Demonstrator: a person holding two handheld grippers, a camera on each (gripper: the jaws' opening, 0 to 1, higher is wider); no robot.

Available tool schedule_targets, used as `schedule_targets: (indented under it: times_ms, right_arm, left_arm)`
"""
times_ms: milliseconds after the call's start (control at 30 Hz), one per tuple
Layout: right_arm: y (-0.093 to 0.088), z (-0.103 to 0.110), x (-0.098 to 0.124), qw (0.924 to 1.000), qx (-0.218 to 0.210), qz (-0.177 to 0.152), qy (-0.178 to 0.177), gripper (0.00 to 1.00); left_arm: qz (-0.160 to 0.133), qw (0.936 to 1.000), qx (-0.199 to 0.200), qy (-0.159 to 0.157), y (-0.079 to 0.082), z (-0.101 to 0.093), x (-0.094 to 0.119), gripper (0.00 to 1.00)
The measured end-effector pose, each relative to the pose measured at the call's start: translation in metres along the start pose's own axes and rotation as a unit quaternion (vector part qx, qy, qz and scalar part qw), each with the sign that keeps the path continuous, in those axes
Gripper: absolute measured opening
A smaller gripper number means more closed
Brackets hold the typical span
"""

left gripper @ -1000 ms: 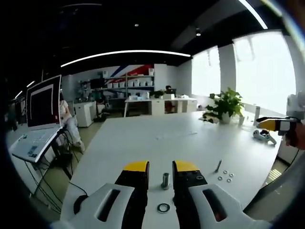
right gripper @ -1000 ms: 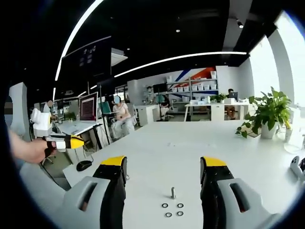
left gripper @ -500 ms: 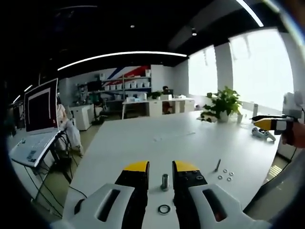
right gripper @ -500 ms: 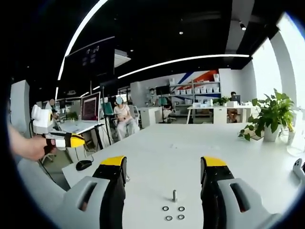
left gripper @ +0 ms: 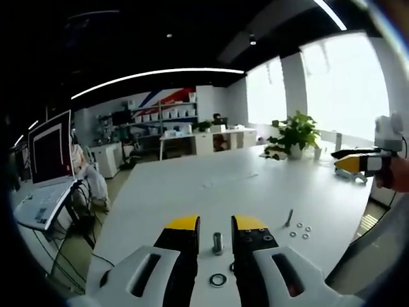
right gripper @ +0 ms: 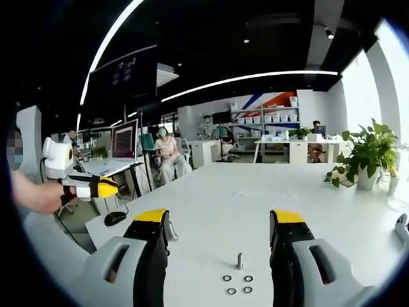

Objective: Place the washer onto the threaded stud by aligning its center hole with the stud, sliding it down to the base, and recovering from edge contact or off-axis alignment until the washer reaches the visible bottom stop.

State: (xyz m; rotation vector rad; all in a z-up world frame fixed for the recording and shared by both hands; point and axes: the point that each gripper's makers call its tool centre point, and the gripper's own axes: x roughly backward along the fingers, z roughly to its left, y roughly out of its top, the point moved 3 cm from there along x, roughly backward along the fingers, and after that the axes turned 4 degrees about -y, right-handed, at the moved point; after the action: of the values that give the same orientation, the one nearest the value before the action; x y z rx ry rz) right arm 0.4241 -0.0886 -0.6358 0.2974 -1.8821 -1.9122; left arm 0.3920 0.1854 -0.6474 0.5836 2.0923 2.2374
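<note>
On smooth white table [right gripper: 217, 204]: right gripper [right gripper: 220, 230] gaping wide, empty, framing steel threaded stud [right gripper: 239, 260] and three flat ring washers [right gripper: 237, 284]; left gripper [left gripper: 216, 231] narrowly parted, probably not gripping short metal cylinder [left gripper: 218, 243].

The right gripper [right gripper: 220, 233] hovers over a white table [right gripper: 217, 195] with its 2 yellow-tipped jaws spread wide and nothing between them. In the gap, nearer the right jaw, a threaded stud [right gripper: 239, 260] stands upright on the table. Just below it lie 3 washers [right gripper: 237, 284] flat on the surface, apart from the stud. Beside the left jaw's tip a small metal cylinder [right gripper: 171, 231] stands. Further left sits a dark computer mouse [right gripper: 115, 218]. At the far left a hand holds the left gripper [right gripper: 96, 187], yellow-tipped. A potted plant [right gripper: 367, 153] stands far right.
</note>
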Motion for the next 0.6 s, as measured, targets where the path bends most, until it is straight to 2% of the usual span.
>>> schedule_targets:
  times_ms: [333, 433, 500, 600]
  right_arm:
    - [-0.004, -0.001, -0.001, 1.0, 0.008, 0.002, 0.004, 0.66]
    - [-0.005, -0.003, -0.001, 1.0, 0.002, 0.003, 0.001, 0.66]
    - [-0.006, -0.002, -0.001, 1.0, 0.003, 0.004, 0.002, 0.66]
    - [-0.005, -0.001, -0.001, 1.0, 0.008, 0.002, 0.003, 0.66]
  left_arm:
    - [0.012, 0.9999, 0.008, 0.003, -0.004, 0.003, -0.001, 0.17]
    - [0.021, 0.9997, 0.011, 0.004, -0.008, 0.003, -0.002, 0.17]
    - [0.04, 0.9991, 0.015, 0.001, -0.015, 0.002, -0.003, 0.17]
    - [0.053, 0.9985, 0.01, -0.003, -0.021, 0.0, -0.006, 0.17]
